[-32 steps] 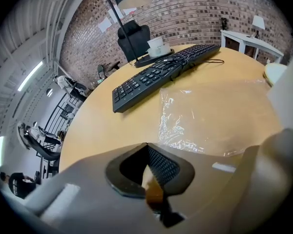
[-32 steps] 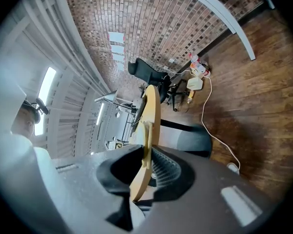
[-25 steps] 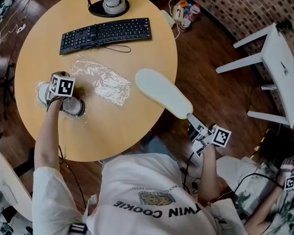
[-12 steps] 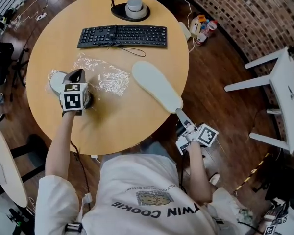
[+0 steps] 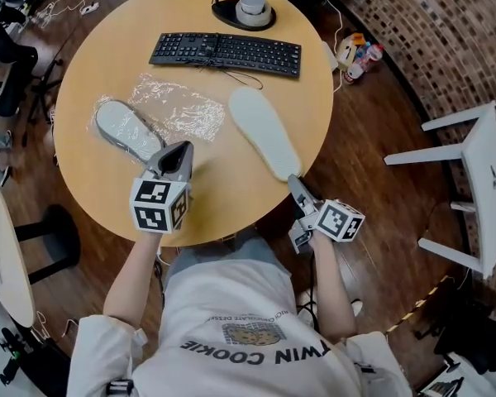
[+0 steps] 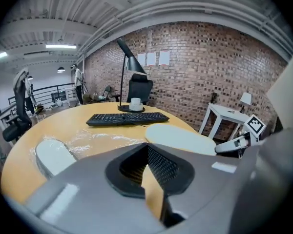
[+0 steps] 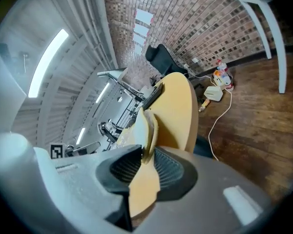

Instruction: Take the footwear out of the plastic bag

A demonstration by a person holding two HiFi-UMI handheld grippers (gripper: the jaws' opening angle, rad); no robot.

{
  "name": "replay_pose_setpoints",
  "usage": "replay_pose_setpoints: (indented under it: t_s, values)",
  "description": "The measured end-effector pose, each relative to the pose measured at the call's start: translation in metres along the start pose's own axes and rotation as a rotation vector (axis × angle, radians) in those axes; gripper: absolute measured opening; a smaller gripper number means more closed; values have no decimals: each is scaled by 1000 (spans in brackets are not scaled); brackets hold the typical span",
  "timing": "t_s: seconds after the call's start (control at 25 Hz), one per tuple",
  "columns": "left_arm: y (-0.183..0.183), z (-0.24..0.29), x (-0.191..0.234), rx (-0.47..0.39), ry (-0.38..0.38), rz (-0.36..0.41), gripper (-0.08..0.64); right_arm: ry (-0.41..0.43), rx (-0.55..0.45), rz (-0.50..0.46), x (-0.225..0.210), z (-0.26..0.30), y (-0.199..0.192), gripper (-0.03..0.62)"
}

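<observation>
A round wooden tabletop [image 5: 223, 201], seen from above. A pale, flat slipper [image 5: 263, 131] lies bare on it, heel towards me. My right hand-held gripper [image 5: 297, 186] is at that heel. Its jaws have just been opening, and the heel edge stands between them, apparently no longer pinched.

My left hand-held gripper [image 5: 178, 152] hangs above the tabletop with its jaws apart and nothing between them. Beyond it lies a second, greyer slipper [image 5: 126, 131], with clear film glinting around it. It seems to be partly inside the crumpled plastic bag [image 5: 182, 106], which spreads beside it.

I judge both slippers to be light, thin and soft, so they would bend if lifted by one end. The film looks slippery and clingy. I would grip the grey slipper by its near edge, across the sole, while the other hand-held gripper pins the bag.
</observation>
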State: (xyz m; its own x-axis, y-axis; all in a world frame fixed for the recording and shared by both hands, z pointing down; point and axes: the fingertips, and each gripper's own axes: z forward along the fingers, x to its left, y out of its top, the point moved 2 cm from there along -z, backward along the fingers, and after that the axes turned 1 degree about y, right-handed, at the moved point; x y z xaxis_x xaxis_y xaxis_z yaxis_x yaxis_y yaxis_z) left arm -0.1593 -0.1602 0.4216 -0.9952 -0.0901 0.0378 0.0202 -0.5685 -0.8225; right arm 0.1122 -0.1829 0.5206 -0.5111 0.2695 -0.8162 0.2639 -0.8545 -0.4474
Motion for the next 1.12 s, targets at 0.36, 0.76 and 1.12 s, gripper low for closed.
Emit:
replay_pose_setpoints:
  t_s: [0.36,0.76,1.12]
  values:
    - [-7,-46,-43,-82,-103,-40,6,-155,50,-143,12,-3,-15,165]
    - [-44,-141,-58,-174,-169,-52,6,-253,-5,-350,68,-45,-69,198]
    - [-105,-221,-102,-202,-230,-95,6,-196,-21,-480,148,-102,-167,184]
